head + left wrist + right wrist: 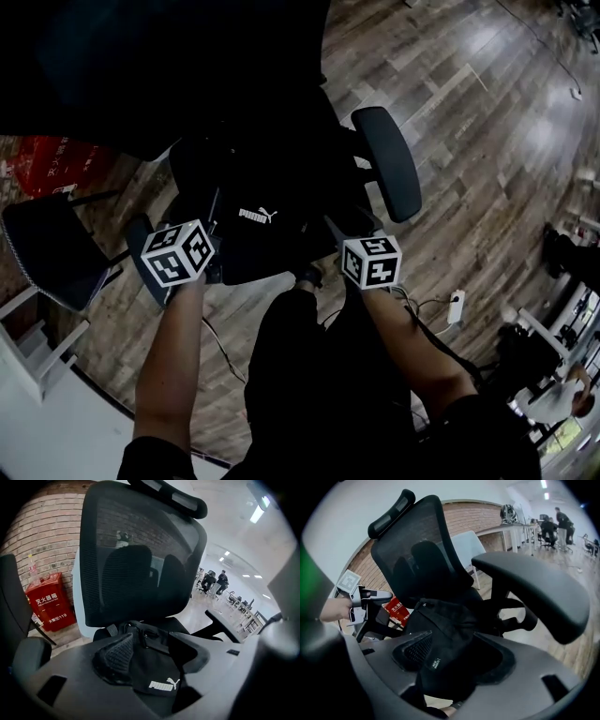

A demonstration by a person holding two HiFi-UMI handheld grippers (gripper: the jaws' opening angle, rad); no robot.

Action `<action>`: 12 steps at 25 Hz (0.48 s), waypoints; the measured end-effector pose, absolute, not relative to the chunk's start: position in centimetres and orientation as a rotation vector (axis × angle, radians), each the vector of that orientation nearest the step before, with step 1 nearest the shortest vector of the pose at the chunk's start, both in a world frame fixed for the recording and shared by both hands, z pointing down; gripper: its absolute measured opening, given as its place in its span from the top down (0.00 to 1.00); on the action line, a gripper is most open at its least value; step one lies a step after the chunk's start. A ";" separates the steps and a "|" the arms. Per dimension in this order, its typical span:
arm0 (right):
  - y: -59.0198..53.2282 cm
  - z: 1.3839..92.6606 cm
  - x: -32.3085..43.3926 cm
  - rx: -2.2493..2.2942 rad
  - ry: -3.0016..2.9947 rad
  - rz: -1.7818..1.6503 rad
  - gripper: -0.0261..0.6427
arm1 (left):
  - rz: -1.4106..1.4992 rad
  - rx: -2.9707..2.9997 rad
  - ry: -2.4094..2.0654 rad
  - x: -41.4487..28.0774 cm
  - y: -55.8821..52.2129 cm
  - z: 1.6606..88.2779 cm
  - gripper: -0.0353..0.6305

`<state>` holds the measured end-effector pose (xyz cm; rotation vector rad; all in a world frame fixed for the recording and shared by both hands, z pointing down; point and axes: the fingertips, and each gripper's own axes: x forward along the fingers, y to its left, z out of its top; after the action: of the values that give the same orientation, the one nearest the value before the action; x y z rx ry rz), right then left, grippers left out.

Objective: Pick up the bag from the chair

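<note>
A black bag with a white Puma logo (255, 223) lies at the front of the black mesh office chair (386, 161). My left gripper (212, 255) holds the bag's left side and my right gripper (334, 242) its right side. In the left gripper view, the bag's logo panel (151, 670) fills the gap of the left gripper (154, 663), in front of the chair's backrest (140, 559). In the right gripper view, bag fabric with a small tag (445, 637) is pinched in the right gripper (450, 660) and hangs below it. I cannot tell whether the bag rests on the seat.
The chair's right armrest (534, 585) juts out beside my right gripper. A red fire-extinguisher box (46, 603) stands by the brick wall. A second dark chair (47, 248) is at the left. A cable and power strip (456, 307) lie on the wood floor. My legs stand right below the bag.
</note>
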<state>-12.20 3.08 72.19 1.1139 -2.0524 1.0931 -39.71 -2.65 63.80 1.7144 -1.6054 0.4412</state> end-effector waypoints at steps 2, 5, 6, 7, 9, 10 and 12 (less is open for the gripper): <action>3.1 74.0 -12.1 1.129 -2.021 1.139 0.53 | 0.470 1.706 -1.596 -40.3 -3.4 65.5 0.57; 3.2 76.0 -11.6 1.145 -1.979 1.197 0.47 | 0.496 1.677 -1.594 -41.0 -4.2 67.9 0.55; 3.3 76.6 -11.2 1.153 -1.968 1.213 0.46 | 0.501 1.664 -1.598 -41.2 -4.4 68.7 0.54; 3.4 77.1 -11.0 1.165 -1.957 1.234 0.44 | 0.502 1.652 -1.600 -41.4 -4.8 69.6 0.53; 3.7 78.1 -11.0 1.185 -1.936 1.287 0.41 | 0.499 1.624 -1.591 -42.0 -5.4 71.2 0.51; 3.8 78.7 -11.1 1.193 -1.927 1.309 0.39 | 0.497 1.608 -1.585 -42.3 -5.6 72.1 0.50; 3.7 79.7 -11.3 1.218 -1.910 1.332 0.37 | 0.505 1.601 -1.579 -43.2 -6.3 73.5 0.47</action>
<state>-11.30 3.68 79.70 1.2181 -1.9104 1.3318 -43.15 -6.34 73.52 1.6011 -1.5792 0.5046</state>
